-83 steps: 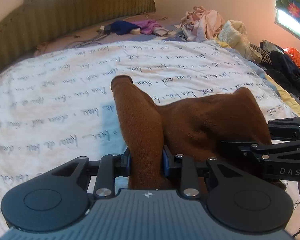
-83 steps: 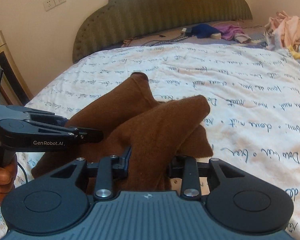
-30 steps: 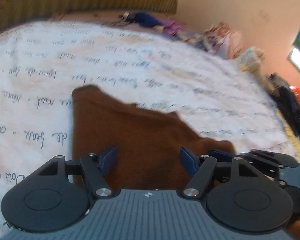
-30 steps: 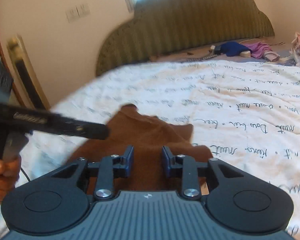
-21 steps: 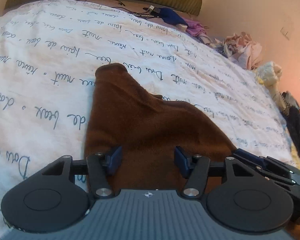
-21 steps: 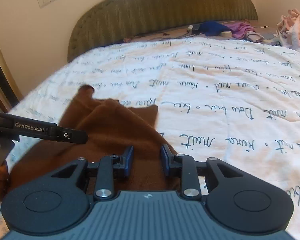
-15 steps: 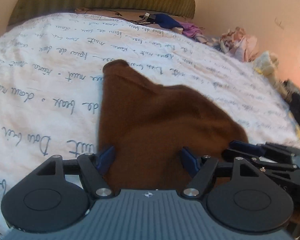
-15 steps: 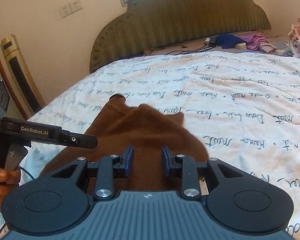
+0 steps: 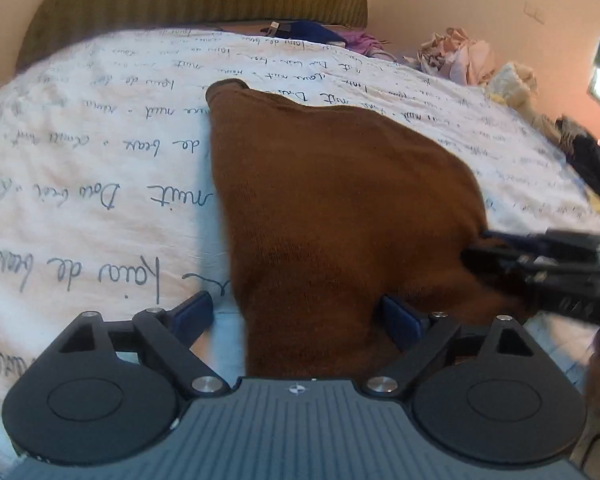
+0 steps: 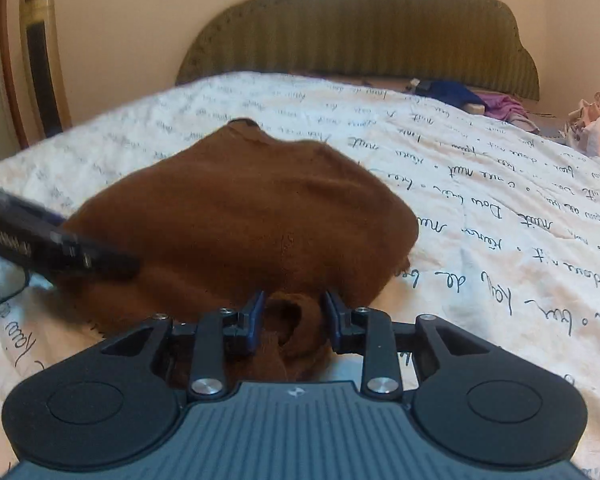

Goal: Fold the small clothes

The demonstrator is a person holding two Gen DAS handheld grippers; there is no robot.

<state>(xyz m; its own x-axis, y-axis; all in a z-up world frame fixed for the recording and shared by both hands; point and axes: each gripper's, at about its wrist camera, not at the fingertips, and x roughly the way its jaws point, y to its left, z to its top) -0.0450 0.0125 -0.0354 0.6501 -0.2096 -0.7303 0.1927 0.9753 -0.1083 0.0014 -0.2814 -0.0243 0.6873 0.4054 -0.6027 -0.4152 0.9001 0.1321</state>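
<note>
Writing: the white bedspread [image 9: 100, 184] carries cursive script all over; "de" and "nuit" read clearly, the rest only in part.
Garment: a brown knitted garment [image 9: 332, 208] lies spread on the bedspread, one narrow end pointing toward the headboard [image 10: 356, 28].
Left gripper: the left gripper [image 9: 298, 314] tilts down over the garment's near edge; its jaws have just been opening and stand wide, the cloth between them, pads clear of it.
Right gripper: the right gripper [image 10: 293, 318] is narrow, its pads pinching a bunched fold of the brown garment at the near edge.
Crossing: each gripper shows blurred at the side of the other's view, over the cloth.
Around: blue and purple clothes [image 10: 472, 100] by the headboard; a pale clothes heap [image 9: 460, 56] by the wall.
</note>
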